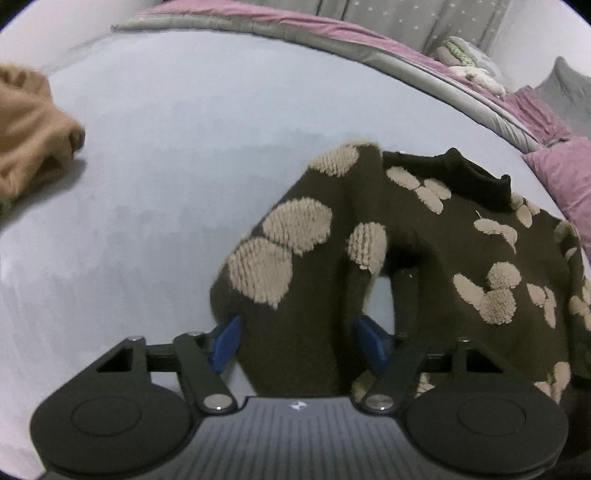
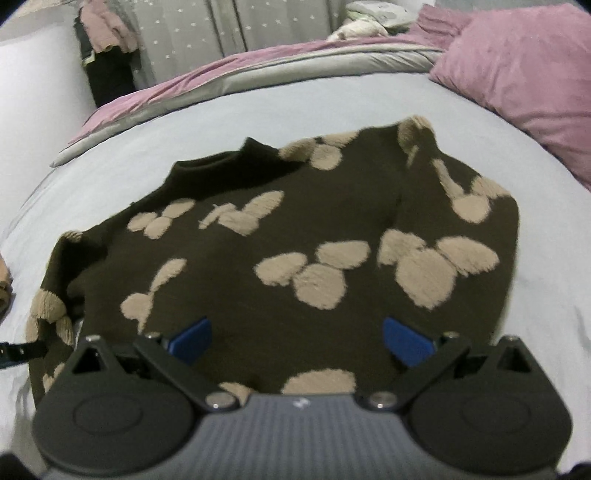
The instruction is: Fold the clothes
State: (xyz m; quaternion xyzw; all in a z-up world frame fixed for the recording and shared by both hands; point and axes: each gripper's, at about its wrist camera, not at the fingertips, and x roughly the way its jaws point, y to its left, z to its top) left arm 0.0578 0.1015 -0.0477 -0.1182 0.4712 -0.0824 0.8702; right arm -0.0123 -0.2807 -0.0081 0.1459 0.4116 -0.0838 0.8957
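A dark olive sweater with fuzzy beige patches lies spread on the pale blue bed sheet, its black collar toward the far side. In the left wrist view its left sleeve runs down toward me and passes between the blue pads of my left gripper. The jaws stand at the sleeve's two edges, and the cloth is not visibly pinched. My right gripper hangs low over the sweater's body near the hem, its jaws spread wide with nothing clamped.
A crumpled tan garment lies on the sheet at the far left. A pink and grey duvet is bunched along the bed's far edge. A pink pillow sits at the right, close to the sweater's right shoulder.
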